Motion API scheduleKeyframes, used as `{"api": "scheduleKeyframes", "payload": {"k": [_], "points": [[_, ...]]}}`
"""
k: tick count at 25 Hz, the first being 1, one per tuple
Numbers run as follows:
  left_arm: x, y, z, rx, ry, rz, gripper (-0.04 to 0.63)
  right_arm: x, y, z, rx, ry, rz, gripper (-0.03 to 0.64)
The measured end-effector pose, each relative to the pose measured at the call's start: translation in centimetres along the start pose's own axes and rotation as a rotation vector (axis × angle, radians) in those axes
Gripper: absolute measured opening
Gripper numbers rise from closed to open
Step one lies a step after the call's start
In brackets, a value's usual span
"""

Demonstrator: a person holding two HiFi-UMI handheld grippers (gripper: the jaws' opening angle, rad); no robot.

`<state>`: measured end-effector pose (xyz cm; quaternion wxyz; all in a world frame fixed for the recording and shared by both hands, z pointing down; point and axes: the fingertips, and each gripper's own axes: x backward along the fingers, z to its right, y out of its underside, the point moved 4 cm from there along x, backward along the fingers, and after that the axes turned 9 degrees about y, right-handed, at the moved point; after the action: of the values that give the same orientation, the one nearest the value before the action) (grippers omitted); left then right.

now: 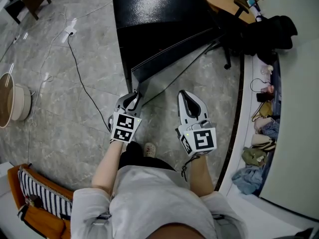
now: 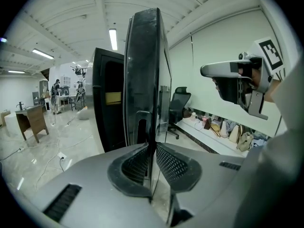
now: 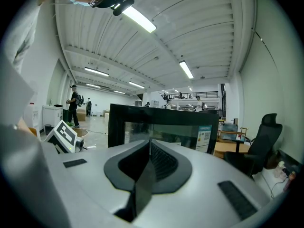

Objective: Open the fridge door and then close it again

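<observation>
The black fridge stands ahead with its door swung out toward me. My left gripper reaches the door's free edge. In the left gripper view the door stands edge-on between the two ribbed pads, and the left gripper is shut on that edge; the open cabinet shows to its left. My right gripper hangs free to the right of the door, touching nothing. In the right gripper view the right gripper has its pads together, with the fridge beyond it.
A power cable trails across the tiled floor on the left. An office chair and a wooden table stand right of the fridge. Bags and clothes line the right wall. A striped seat is behind me on the left.
</observation>
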<state>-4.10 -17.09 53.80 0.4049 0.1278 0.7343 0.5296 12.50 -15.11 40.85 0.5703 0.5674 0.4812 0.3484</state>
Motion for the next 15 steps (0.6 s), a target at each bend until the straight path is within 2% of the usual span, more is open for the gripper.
{"api": "scheduleKeyframes", "payload": {"k": [15], "points": [[-1.0,-1.0,-5.3,-0.007,-0.023,-0.018,0.067,-1.6,0.0,-0.5,-0.002,0.022,-0.01,0.025]]}}
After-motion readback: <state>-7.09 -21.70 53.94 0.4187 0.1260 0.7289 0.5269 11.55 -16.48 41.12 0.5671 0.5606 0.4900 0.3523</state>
